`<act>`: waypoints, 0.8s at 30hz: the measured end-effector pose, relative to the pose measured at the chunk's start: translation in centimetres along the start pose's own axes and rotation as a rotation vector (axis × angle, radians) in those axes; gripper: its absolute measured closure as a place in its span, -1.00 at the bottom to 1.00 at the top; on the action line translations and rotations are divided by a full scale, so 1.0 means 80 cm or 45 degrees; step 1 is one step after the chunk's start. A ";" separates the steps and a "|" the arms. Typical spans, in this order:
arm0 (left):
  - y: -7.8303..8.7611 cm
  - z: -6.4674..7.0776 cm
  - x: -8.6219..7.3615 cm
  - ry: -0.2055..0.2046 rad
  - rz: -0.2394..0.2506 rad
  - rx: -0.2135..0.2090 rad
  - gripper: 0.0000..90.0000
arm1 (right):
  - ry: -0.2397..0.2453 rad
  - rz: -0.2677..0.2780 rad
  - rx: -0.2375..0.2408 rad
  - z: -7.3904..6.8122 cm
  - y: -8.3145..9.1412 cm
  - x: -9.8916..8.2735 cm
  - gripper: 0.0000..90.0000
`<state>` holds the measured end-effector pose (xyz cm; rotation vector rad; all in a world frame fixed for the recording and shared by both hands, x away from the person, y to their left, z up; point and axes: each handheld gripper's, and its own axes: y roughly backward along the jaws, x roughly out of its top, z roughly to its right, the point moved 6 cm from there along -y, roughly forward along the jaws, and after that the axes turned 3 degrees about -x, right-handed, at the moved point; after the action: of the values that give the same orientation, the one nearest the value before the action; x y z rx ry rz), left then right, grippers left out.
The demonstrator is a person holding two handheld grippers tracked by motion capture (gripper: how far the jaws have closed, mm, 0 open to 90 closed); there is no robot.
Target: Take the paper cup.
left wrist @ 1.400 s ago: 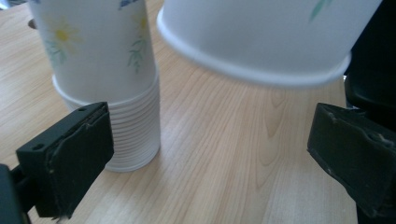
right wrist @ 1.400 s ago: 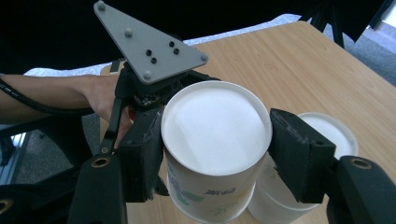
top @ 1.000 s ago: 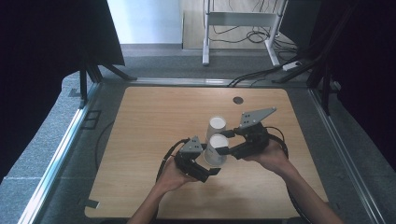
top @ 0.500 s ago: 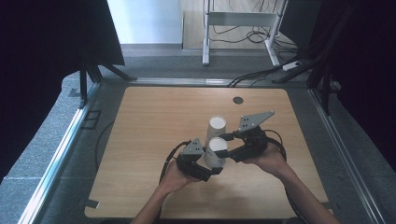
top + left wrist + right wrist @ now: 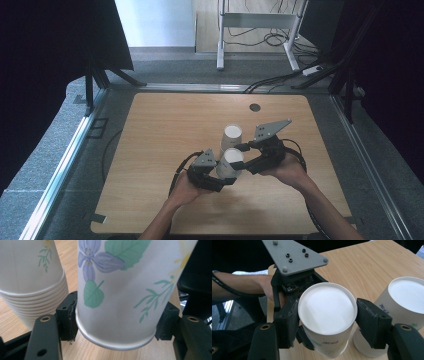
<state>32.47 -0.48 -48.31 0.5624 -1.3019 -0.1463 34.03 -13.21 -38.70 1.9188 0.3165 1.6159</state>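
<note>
Left gripper [image 5: 115, 325]: jaws just closed, now pinching the rim end of an upside-down paper cup [image 5: 120, 290], held off the table [image 5: 150, 150]. Right gripper [image 5: 327, 322]: clamped on the same cup's upper end, near its white base. Just beyond both grippers, a stack of inverted cups [image 5: 231, 137] stands on the wood, beside the held cup.

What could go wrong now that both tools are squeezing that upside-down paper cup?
The cup is thin paper. The right tool pinches it near the base and the left tool has just closed near the rim, so it could crumple or dent. The stack of cups stands right beside it, and a sideways pull might tip that stack on the table.
</note>
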 end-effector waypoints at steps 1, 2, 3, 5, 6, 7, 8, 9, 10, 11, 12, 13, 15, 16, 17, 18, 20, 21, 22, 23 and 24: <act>0.001 -0.001 0.000 0.000 -0.013 0.007 -0.24 | 0.002 0.000 -0.003 0.000 0.000 0.000 -0.20; 0.001 -0.001 0.000 -0.003 -0.025 0.010 -0.24 | -0.001 0.002 -0.007 0.000 0.000 0.001 -0.25; 0.002 -0.002 -0.001 -0.005 -0.037 0.012 -0.24 | -0.004 0.004 -0.006 0.001 0.001 0.001 -0.31; 0.005 -0.003 -0.001 -0.018 -0.072 0.021 -0.24 | 0.011 -0.010 -0.007 0.001 0.002 0.001 -0.39; 0.005 -0.004 -0.002 -0.024 -0.088 0.024 -0.24 | 0.023 -0.025 -0.014 0.001 0.003 0.001 -0.42; 0.007 -0.004 -0.002 -0.029 -0.103 0.024 -0.24 | 0.035 -0.036 -0.017 0.000 0.003 0.001 -0.45; 0.008 -0.004 -0.002 -0.032 -0.118 0.025 -0.24 | 0.046 -0.049 -0.019 0.000 0.003 0.001 -0.48; 0.009 -0.004 -0.001 -0.036 -0.136 0.030 -0.24 | 0.054 -0.062 -0.023 0.000 0.003 0.001 -0.51; 0.010 -0.004 -0.001 -0.042 -0.150 0.030 -0.24 | 0.061 -0.077 -0.030 0.000 0.004 0.000 -0.53; 0.011 -0.004 -0.001 -0.047 -0.160 0.028 -0.24 | 0.071 -0.091 -0.034 0.000 0.004 0.000 -0.55; 0.012 -0.004 0.000 -0.051 -0.173 0.023 -0.24 | 0.076 -0.104 -0.035 0.000 0.004 -0.001 -0.56; 0.013 -0.003 0.000 -0.052 -0.179 0.022 -0.24 | 0.082 -0.118 -0.039 0.000 0.004 -0.001 -0.57; 0.014 -0.002 0.000 -0.076 -0.223 0.016 -0.25 | 0.109 -0.160 -0.033 -0.002 0.003 -0.003 -0.61; 0.014 -0.001 0.001 -0.084 -0.239 0.014 -0.25 | 0.109 -0.160 -0.033 -0.002 0.003 -0.003 -0.61; 0.014 0.000 0.001 -0.089 -0.255 0.014 -0.25 | 0.119 -0.172 -0.030 -0.002 0.001 -0.004 -0.63; 0.014 0.000 0.001 -0.101 -0.276 0.006 -0.25 | 0.127 -0.185 -0.026 -0.004 0.000 -0.005 -0.63; 0.013 0.001 0.001 -0.113 -0.305 -0.003 -0.25 | 0.139 -0.208 -0.018 -0.005 -0.003 -0.008 -0.64; 0.012 0.002 0.002 -0.116 -0.320 -0.007 -0.25 | 0.143 -0.239 -0.013 -0.007 -0.006 -0.011 -0.66; 0.011 0.003 0.002 -0.120 -0.331 -0.014 -0.25 | 0.143 -0.239 -0.013 -0.007 -0.006 -0.011 -0.66; 0.010 0.004 0.002 -0.124 -0.350 -0.021 -0.25 | 0.149 -0.257 -0.012 -0.007 -0.008 -0.013 -0.66; 0.009 0.005 0.002 -0.135 -0.371 -0.027 -0.26 | 0.156 -0.271 -0.011 -0.008 -0.010 -0.014 -0.66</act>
<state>31.97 -0.04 -47.75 0.7326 -1.3134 -0.4352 33.33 -13.04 -40.04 1.7189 0.5442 1.5910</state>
